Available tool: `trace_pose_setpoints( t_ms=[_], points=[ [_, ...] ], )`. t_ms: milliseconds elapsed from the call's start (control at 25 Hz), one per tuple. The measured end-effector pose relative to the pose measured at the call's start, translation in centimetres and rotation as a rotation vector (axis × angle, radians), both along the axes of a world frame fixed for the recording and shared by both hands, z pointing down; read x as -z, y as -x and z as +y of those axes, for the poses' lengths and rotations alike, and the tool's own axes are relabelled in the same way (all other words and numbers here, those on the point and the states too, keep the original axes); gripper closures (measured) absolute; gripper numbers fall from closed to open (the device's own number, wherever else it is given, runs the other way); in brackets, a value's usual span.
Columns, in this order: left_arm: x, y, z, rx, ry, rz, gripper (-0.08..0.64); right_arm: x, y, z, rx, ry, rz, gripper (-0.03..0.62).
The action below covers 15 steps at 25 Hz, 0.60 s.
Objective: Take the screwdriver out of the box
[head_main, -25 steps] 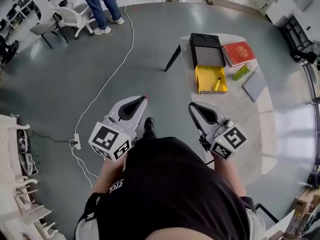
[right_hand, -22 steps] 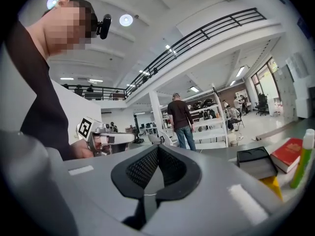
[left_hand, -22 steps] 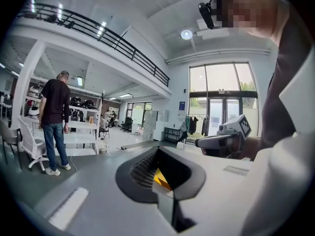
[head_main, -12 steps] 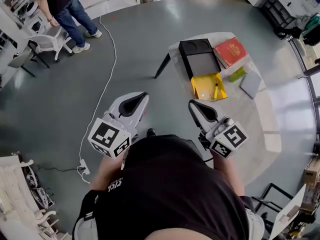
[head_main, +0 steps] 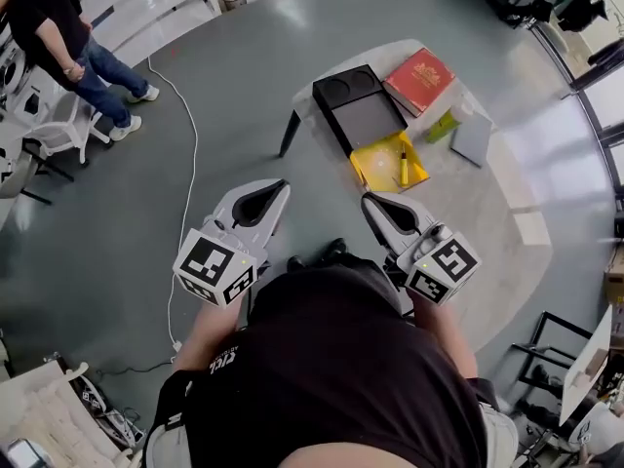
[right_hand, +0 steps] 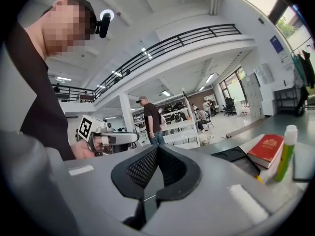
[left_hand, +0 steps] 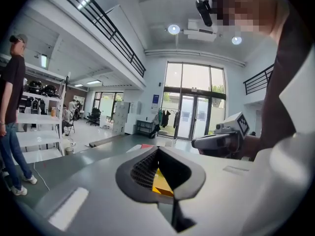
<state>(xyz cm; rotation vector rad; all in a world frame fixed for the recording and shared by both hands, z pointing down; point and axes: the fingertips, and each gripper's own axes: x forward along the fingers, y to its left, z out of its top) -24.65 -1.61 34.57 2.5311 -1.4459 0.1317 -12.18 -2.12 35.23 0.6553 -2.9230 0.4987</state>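
A yellow open box [head_main: 382, 169] lies on the white round table [head_main: 487, 213], with a yellow-handled screwdriver [head_main: 404, 167] inside it. A black open box [head_main: 356, 105] sits just behind it. My left gripper [head_main: 276, 189] is shut and empty, held over the floor to the left of the table. My right gripper [head_main: 370, 203] is shut and empty too, with its tip near the table's near edge, short of the yellow box. In the left gripper view the yellow box [left_hand: 160, 183] shows through the hollow behind the closed tips of the left gripper [left_hand: 157, 149]. The right gripper [right_hand: 157, 149] points past the black box [right_hand: 231, 155].
A red book [head_main: 421, 79], a green bottle [head_main: 444, 125] and a grey tablet [head_main: 472, 136] lie on the table's far side. A person [head_main: 68, 57] stands at the far left beside a chair [head_main: 39, 144]. A white cable [head_main: 185, 183] runs across the grey floor.
The whole view has swung: the table and its boxes have shifted left and nearer to both grippers. Both grippers stay shut. The person at the back has moved left in the picture.
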Motion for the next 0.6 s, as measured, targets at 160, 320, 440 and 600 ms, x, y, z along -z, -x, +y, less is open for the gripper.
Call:
trace_pose_setpoints(
  t_ms=[160, 320, 440, 600],
  points=[
    [0.1, -2.4, -3.2, -0.06, 0.006, 0.003, 0.557, -0.2, -2.0, -3.0, -0.048, 0.009, 0.005, 0.577],
    [0.1, -4.6, -6.6, -0.112, 0.014, -0.029, 0.557, 0.0, -4.3, -5.9, -0.095, 0.006, -0.008, 0.577],
    [-0.1, -6.7, -8.6, -0.153, 0.019, -0.053, 0.557, -0.4, -6.4, -7.4, -0.138, 0.013, -0.015, 0.577],
    [-0.4, -9.0, -10.7, -0.226, 0.029, -0.11, 0.557, -0.6, -9.0, -8.4, -0.199, 0.029, -0.039, 0.578]
  ],
)
